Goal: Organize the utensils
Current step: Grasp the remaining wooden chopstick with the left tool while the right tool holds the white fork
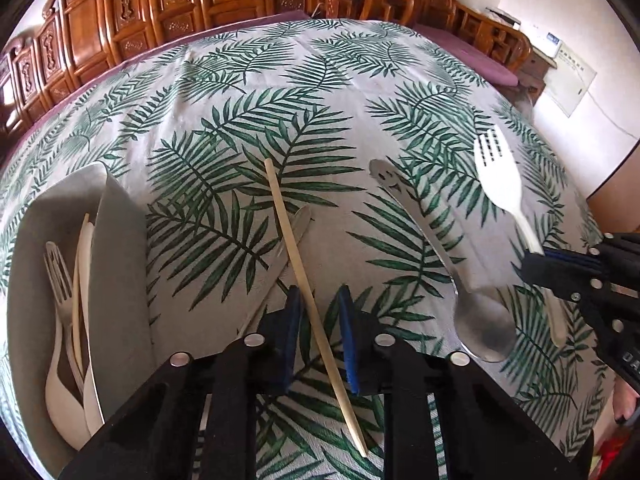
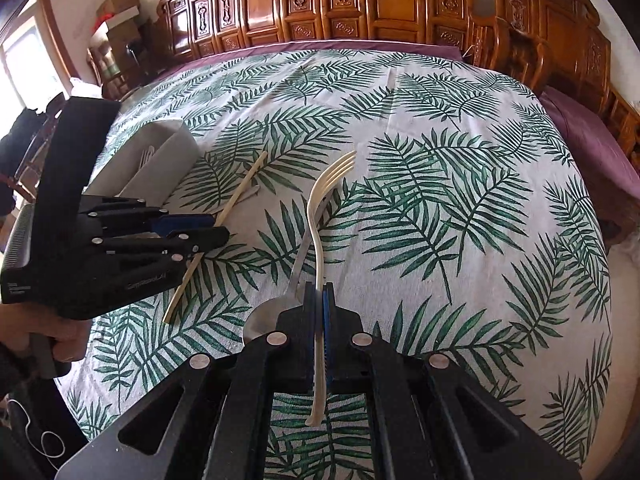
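Even, soft daylight throughout; brightest at window (image 2: 24,60) on left edge of right wrist view, blown out to white. Faint, diffuse shadows under steel spoon (image 1: 482,326) and chopstick (image 1: 304,280). Mild glare on spoon bowl and glossy black tool housings. Strong fisheye bowing of bench cloth (image 1: 280,120); dark vignette in corners. Sharp centrally, slightly soft toward rims.

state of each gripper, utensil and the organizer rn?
left gripper: open, straddling the chopstick
right gripper: shut on the white fork
white fork: held, lifted, tines forward
chopstick: lying on the tablecloth
metal spoon: flat on the cloth
metal knife: flat, under the chopstick
organizer: partly filled with utensils
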{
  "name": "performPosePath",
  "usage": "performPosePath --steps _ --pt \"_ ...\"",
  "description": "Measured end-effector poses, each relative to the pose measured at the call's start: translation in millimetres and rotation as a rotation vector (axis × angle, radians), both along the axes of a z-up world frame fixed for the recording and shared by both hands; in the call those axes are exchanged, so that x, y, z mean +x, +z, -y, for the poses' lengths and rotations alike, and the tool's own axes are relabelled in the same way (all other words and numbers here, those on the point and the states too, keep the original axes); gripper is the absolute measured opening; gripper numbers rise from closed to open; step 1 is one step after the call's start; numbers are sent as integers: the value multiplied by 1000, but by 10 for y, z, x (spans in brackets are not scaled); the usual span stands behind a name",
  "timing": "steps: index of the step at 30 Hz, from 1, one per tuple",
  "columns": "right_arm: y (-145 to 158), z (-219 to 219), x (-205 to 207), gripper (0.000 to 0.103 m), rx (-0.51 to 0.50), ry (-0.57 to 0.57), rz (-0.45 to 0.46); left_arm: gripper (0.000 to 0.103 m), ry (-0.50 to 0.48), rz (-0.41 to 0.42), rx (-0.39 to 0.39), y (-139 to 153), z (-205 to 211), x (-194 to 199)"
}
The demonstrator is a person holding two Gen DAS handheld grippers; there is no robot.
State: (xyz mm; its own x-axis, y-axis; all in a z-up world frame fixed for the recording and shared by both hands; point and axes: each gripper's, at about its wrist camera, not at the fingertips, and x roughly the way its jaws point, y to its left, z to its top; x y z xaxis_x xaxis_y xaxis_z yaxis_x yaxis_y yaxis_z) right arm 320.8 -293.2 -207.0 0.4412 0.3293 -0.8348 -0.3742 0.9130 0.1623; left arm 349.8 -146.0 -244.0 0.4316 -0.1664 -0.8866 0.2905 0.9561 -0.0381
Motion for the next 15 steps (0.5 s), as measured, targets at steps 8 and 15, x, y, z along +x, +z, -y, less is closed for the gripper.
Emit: performPosePath --steps 8,15 --pt "51 12 -54 4 23 -6 1 4 -20 32 13 78 56 -17" --pt "191 2 -118 4 12 -15 19 4 -32 87 -44 399 7 -158"
